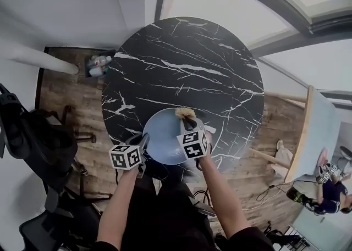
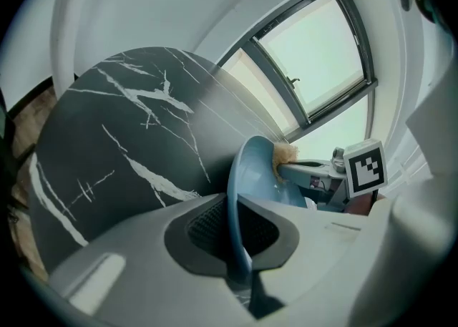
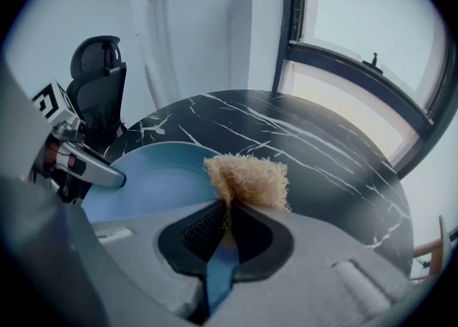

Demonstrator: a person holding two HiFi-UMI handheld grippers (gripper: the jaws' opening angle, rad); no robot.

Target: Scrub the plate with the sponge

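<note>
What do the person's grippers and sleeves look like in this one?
The left gripper and right gripper have pale grey bodies and dark textured pads. Each carries a white cube with black square markers. Dark sleeves leave the forearms bare.

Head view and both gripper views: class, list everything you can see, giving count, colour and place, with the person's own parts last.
table: one, round, black with white veins, centre
plate: one, blue, at the table's near edge
sponge: one, tan, fibrous, at the plate's far rim
bottles: a few, pale, on the floor left of the table
chair: one, black, beyond the table
window: one, dark frame, behind the table
floor: wood, brown
other person: one, lower right edge
forearms: two, bare
left tongs: grey, shut on the plate's rim
right tongs: grey, shut on the sponge
</note>
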